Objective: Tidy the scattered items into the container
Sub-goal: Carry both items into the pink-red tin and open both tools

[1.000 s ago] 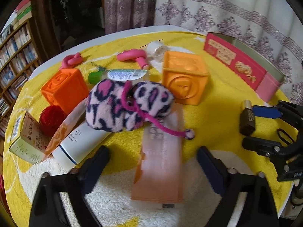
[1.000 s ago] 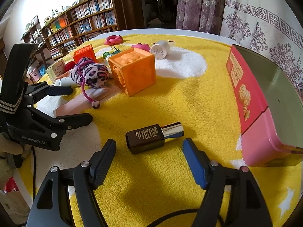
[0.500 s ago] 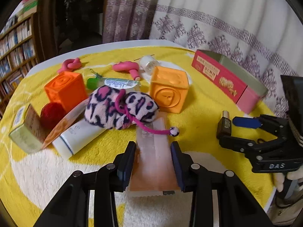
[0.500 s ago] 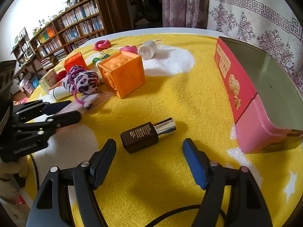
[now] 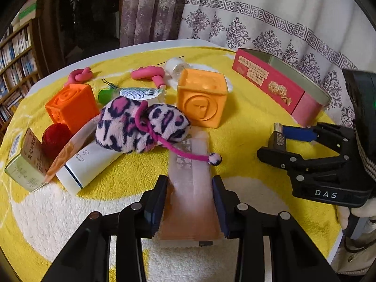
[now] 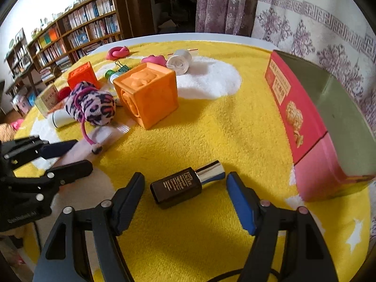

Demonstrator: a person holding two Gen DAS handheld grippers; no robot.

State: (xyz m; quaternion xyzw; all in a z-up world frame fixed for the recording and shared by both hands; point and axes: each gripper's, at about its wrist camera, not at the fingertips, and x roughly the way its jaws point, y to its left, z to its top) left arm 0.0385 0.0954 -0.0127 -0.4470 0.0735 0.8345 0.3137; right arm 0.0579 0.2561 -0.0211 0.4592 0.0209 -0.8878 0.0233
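A long peach sachet (image 5: 190, 178) lies on the yellow towel (image 5: 246, 122), its far end under a leopard-print plush (image 5: 141, 127). My left gripper (image 5: 190, 188) is shut on the sachet's near half, one pad against each long edge. A dark brown bottle (image 6: 178, 186) with a silver cap lies on its side between the fingers of my right gripper (image 6: 185, 178). Those jaws are closing, and a gap still shows on both sides of the bottle. The open red and pink box (image 6: 291, 108) stands to the right of it.
Two orange cubes (image 5: 202, 101) (image 5: 72, 105), a white tube (image 5: 89, 162), a small carton (image 5: 23, 164), a green-capped bottle (image 5: 138, 92), pink rubber knots (image 5: 150, 74) and a clear roll (image 5: 176, 67) crowd the towel's left and far side. Curtains hang behind the table; bookshelves stand at the left.
My left jaws went from wide open to shut on the sachet. My right jaws have narrowed around the bottle. Both views have tipped slightly upward.
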